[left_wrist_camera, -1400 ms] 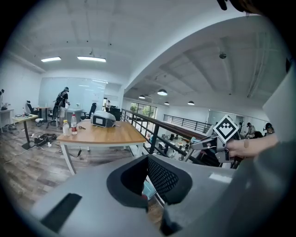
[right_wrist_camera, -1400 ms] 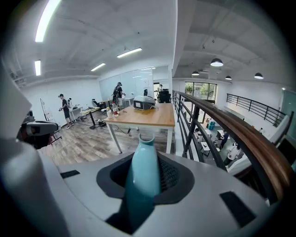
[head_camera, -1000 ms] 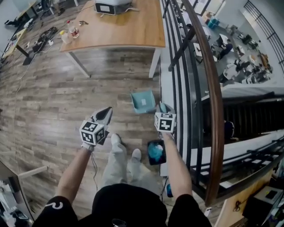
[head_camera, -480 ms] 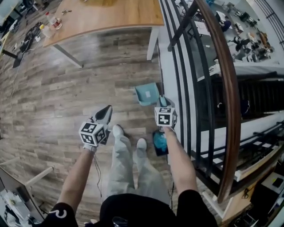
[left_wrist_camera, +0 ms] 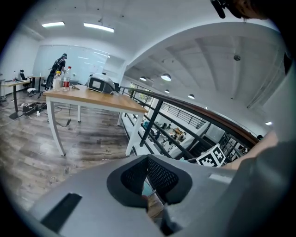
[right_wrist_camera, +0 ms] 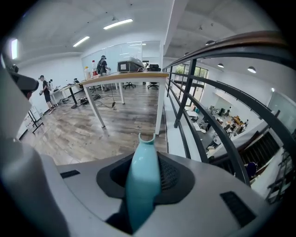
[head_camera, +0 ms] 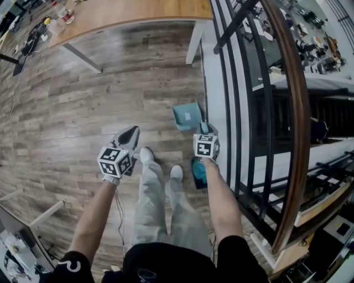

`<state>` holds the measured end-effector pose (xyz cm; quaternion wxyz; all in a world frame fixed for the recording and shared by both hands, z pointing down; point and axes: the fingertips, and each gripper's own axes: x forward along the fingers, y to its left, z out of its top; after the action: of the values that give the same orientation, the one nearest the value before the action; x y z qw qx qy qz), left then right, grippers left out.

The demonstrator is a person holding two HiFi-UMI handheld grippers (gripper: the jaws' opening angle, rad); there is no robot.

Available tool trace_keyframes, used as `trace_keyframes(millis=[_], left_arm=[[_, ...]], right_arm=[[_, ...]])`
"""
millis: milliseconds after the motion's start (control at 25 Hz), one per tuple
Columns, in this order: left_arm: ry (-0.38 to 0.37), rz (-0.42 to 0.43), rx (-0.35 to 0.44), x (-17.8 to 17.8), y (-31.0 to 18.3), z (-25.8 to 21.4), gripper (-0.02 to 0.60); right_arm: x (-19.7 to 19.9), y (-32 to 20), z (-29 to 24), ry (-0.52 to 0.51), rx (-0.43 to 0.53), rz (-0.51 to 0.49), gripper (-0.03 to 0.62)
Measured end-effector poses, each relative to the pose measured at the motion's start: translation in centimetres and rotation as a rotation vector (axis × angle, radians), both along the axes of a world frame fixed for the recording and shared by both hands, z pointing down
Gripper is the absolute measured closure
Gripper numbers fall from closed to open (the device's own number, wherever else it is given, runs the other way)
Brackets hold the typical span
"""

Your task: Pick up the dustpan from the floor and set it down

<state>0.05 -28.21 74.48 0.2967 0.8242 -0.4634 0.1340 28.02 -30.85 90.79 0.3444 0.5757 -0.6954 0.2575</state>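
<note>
1. seen from the head camera, a person stands on a wooden floor beside a dark railing, holding a hand-held gripper in each hand.
2. the right hand-held gripper is pinching the pale teal handle of the dustpan. the handle runs up between its jaws and sticks out past them.
3. the dustpan's scoop hangs low, ahead of the person's feet and just beside the foot of the railing. whether it touches the floor cannot be told.
4. the left hand-held gripper has its jaws pressed together on nothing. it hovers above the floor, well apart from the dustpan.
5. a wooden table stands farther off.
6. risk: the handle looks smooth and rounded, so the scoop's weight could make it twist or slide in the pinch.
7. risk: the scoop is close to the railing bars, and a small swing could knock it against them.
8. risk: if the jaws let go before the scoop sits flat, the dustpan would likely drop, or land on an edge and tip over.
</note>
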Motion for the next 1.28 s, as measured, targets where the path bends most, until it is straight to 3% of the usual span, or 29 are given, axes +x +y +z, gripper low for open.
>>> trace_keyframes(millis=[520,760,1280], left_arm=[[-0.007,0.007,-0.039,0.9,1.1,2.1,0.583],[-0.014,0.016,-0.033,1.5,1.6,1.6,0.583],[-0.035,-0.006,0.009,0.9,3.4,-3.4,0.583]], right_arm=[[1.2,5.0,3.9,0.0,-0.131,0.005,0.499],[1.6,5.6,3.5,-0.014,-0.173,-0.006,0.42],[2.0,6.5,-3.5,-0.093,-0.096,-0.026,0.381]])
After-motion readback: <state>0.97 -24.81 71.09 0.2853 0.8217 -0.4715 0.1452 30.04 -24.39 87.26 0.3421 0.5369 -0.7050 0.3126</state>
